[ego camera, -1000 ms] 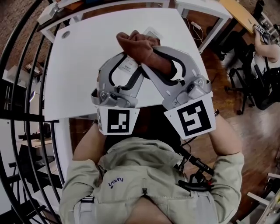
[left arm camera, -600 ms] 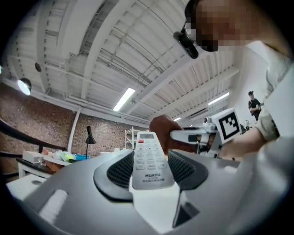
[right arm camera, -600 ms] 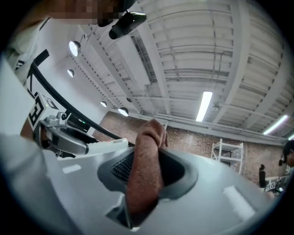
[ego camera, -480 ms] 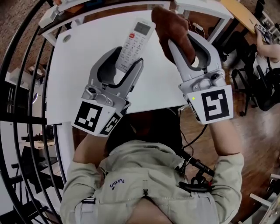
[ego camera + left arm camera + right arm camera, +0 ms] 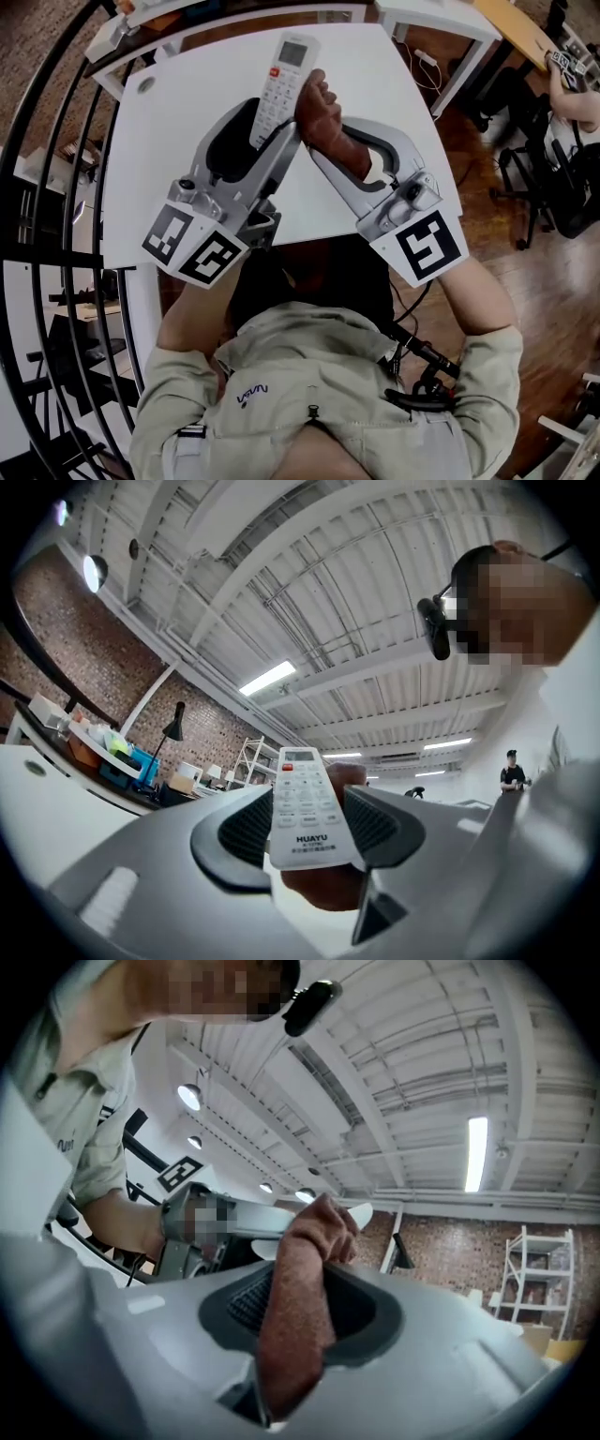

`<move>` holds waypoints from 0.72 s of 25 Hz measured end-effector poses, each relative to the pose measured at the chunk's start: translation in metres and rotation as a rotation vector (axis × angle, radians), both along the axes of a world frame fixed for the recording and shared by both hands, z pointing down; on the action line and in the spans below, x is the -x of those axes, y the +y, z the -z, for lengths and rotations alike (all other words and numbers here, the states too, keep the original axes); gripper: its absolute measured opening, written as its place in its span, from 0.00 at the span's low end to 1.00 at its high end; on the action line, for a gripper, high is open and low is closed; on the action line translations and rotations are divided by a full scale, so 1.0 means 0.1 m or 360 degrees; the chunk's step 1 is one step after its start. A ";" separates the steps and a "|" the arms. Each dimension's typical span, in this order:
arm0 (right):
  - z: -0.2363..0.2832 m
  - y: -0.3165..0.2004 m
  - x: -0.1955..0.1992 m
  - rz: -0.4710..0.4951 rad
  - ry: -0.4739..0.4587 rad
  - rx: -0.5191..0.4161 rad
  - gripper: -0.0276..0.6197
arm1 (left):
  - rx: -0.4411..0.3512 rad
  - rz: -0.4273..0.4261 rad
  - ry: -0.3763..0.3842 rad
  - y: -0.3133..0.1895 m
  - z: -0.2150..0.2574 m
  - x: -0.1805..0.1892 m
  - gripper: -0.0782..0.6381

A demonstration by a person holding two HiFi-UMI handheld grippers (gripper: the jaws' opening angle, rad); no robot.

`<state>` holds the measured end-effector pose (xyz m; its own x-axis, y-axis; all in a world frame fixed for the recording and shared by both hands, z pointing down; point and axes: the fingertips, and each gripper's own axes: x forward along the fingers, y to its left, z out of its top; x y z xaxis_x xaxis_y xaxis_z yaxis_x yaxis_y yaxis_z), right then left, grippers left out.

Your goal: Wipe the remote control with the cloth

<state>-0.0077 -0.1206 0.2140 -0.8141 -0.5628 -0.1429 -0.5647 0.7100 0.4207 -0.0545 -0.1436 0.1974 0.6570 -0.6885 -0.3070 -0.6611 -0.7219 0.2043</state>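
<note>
A white remote control (image 5: pixel 281 82) with a small screen and rows of buttons is held above the white table (image 5: pixel 178 141), its lower end clamped in my left gripper (image 5: pixel 274 131). The left gripper view shows the remote (image 5: pixel 305 808) upright between the jaws, button face toward the camera. My right gripper (image 5: pixel 314 141) is shut on a brown cloth (image 5: pixel 323 122), and the bunched cloth presses against the remote's right edge. In the right gripper view the cloth (image 5: pixel 295 1307) runs up between the jaws, with the left gripper's body behind it.
The table's near edge (image 5: pixel 281 239) lies just in front of the person's body. Black railings (image 5: pixel 56 187) curve along the left. Another table (image 5: pixel 441 14) and chairs (image 5: pixel 553 178) stand to the right on the wooden floor.
The left gripper rolled and lifted the remote clear of the cloth. The right gripper swung out to the right with the cloth, then came back against the remote's right side.
</note>
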 end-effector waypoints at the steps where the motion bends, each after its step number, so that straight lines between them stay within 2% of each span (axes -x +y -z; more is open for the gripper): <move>1: -0.02 0.01 0.02 0.0019 0.0009 0.0011 0.23 | 0.0017 -0.0016 0.0018 0.00 0.00 0.01 0.45; 11: -0.09 0.10 0.04 0.0283 0.0047 0.0142 0.23 | 0.0129 -0.0254 0.0237 0.03 -0.02 0.02 0.45; 13: -0.03 0.02 -0.05 0.0236 0.0046 0.0127 0.23 | 0.0136 -0.0271 0.0264 0.03 0.00 0.02 0.45; 18: 0.35 -0.43 -0.43 -0.0127 -0.0091 -0.0028 0.23 | 0.0141 -0.0338 0.0278 0.10 0.01 -0.07 0.45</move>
